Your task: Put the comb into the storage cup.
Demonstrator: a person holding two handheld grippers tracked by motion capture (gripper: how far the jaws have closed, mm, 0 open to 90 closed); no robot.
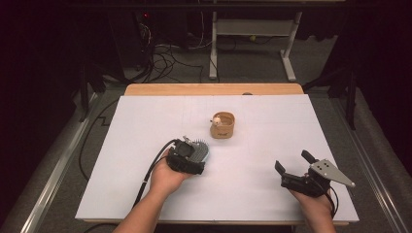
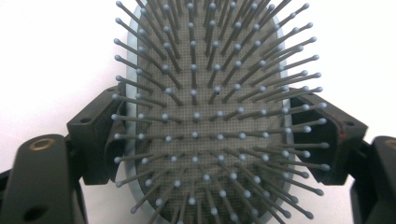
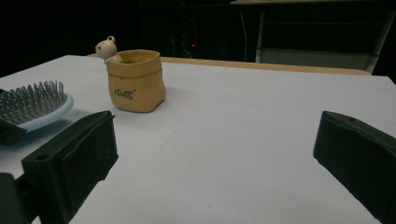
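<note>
Our left gripper (image 1: 190, 156) is clamped across the pale-blue oval hairbrush with grey plastic bristles (image 2: 205, 116), just before the tan bear-trimmed pouch (image 1: 222, 125). We judge it light and rigid, its smooth rim slippery; grip the sides. Our right gripper (image 1: 293, 164) stands apart, empty.

The high view looked forward and down over the whole white table (image 1: 145, 194). The left gripper view sat very close above the hairbrush (image 2: 205, 116). The right gripper view looked low across the table, sharing that hairbrush (image 3: 35, 109) at nine o'clock.
</note>
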